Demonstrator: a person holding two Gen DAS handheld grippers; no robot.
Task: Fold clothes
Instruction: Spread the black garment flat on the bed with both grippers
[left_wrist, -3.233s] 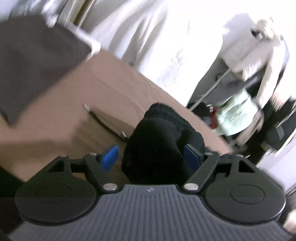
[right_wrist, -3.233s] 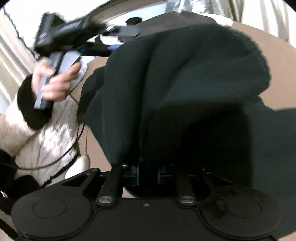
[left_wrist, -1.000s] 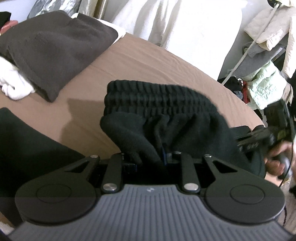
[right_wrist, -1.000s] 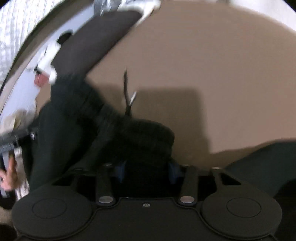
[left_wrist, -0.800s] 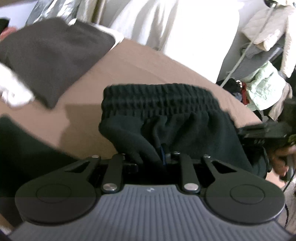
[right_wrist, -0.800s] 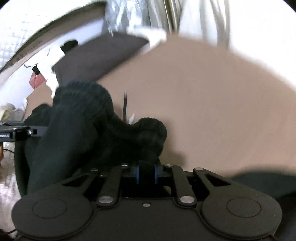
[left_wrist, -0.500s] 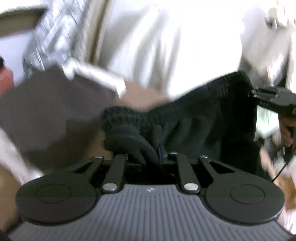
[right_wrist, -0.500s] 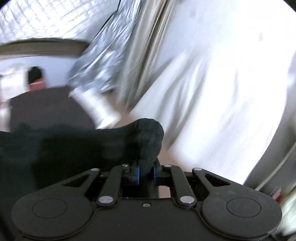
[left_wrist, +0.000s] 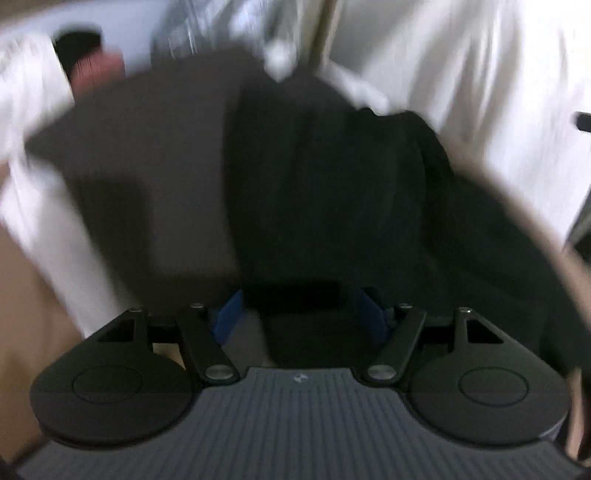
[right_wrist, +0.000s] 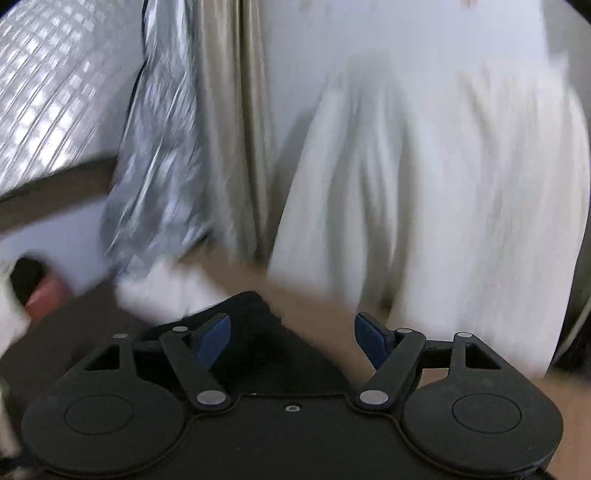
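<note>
The black knit garment (left_wrist: 332, 192) lies bunched ahead of my left gripper (left_wrist: 302, 312), partly over a dark grey pillow (left_wrist: 147, 155). The left gripper's blue pads (left_wrist: 231, 310) stand wide apart with black cloth lying loose between them. In the right wrist view a corner of the black garment (right_wrist: 255, 332) lies just past my right gripper (right_wrist: 293, 338), whose blue pads (right_wrist: 371, 341) are spread wide and grip nothing. Both views are motion-blurred.
A brown bed sheet (right_wrist: 325, 314) runs under the garment. White bedding (right_wrist: 443, 203) and a beige curtain (right_wrist: 229, 129) rise behind it. A silver crinkled cover (right_wrist: 159, 166) and a window (right_wrist: 40, 96) lie to the left. White cloth (left_wrist: 29, 147) lies beside the pillow.
Both grippers were shut on the black garment half a second ago and now stand open. The garment has dropped onto the bed by the pillow, and both cameras have swung toward the bed's head.
</note>
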